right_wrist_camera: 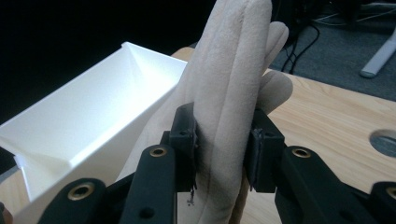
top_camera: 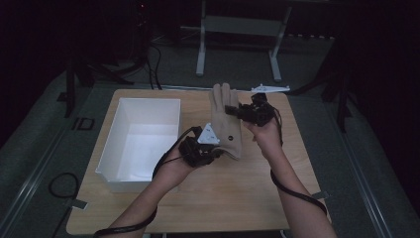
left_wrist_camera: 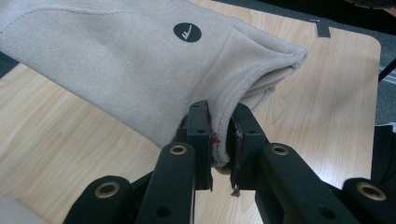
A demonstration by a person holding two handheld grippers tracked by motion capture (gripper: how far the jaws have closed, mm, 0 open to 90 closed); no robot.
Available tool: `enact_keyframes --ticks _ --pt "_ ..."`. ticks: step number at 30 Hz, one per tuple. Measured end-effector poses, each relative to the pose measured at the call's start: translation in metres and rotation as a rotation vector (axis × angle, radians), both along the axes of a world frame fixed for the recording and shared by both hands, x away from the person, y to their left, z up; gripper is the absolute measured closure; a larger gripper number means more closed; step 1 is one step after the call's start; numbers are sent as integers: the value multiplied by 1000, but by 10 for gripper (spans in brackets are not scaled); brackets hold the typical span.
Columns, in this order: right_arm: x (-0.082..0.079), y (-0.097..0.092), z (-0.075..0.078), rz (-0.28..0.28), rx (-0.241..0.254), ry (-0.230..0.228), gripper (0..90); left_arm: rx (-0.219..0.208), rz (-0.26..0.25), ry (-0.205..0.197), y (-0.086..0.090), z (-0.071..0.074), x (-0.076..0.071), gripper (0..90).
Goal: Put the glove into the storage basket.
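Forearms come in from the bottom of the high view, each hand carrying a claw over the wooden surface (top_camera: pixel 223 198). At the middle of that frame the left claw (top_camera: pixel 214 151) is clamped on the cuff end of a beige glove (top_camera: pixel 226 121), and in the left gripper view its two black jaws pinch the cuff hem (left_wrist_camera: pixel 219 140) between them, nearly closed, with the fabric running off to the upper left and a round black mark (left_wrist_camera: pixel 187 32) on it. Toward the upper right of centre in the high view, the right claw (top_camera: pixel 233 110) grips the glove's finger end; in the right gripper view its jaws press on both sides of the fingers (right_wrist_camera: pixel 229 93), which stand upright in the frame. So the glove is held off the surface, stretched between both claws. An open white box (top_camera: pixel 141 144) sits at the left of the high view, just beside the glove.
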State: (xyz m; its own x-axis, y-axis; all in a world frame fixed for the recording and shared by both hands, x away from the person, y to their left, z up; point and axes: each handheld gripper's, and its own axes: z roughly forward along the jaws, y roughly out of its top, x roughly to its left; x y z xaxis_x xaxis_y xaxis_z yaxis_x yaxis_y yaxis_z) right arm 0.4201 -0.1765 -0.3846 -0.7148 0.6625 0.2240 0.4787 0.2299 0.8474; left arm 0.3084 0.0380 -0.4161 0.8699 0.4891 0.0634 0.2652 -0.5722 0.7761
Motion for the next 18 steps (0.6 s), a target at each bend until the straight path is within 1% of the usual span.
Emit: enact_keyframes --ticks 2,3,4,7,8,9,10,11,13,15,17,18 --pt "1 6 3 6 5 -2 682 -2 8 -4 5 3 -1 812" --pt "1 6 3 6 5 -2 682 -2 8 -4 5 3 -1 812" --pt "1 11 4 13 6 -3 682 2 12 -11 11 5 -3 812" --pt "1 17 6 19 13 -2 682 -1 18 -9 15 6 -4 812" --pt "1 22 7 25 18 -1 682 2 22 -7 20 8 -5 812" --pt "1 24 7 28 17 -2 682 -1 25 -7 23 8 -6 812" --pt "1 27 8 32 18 -3 682 5 27 -7 25 8 -6 812" --pt "1 27 8 32 18 -3 682 5 27 -7 25 8 -6 812" --pt "2 35 9 42 18 -3 682 5 39 -6 33 8 -6 812" --pt "2 41 11 48 14 -5 682 5 43 -7 35 8 -7 812" --pt "2 49 13 58 10 -12 682 10 55 -8 43 11 -8 812" --pt "2 52 14 62 7 -13 682 10 55 -8 43 11 -8 812"
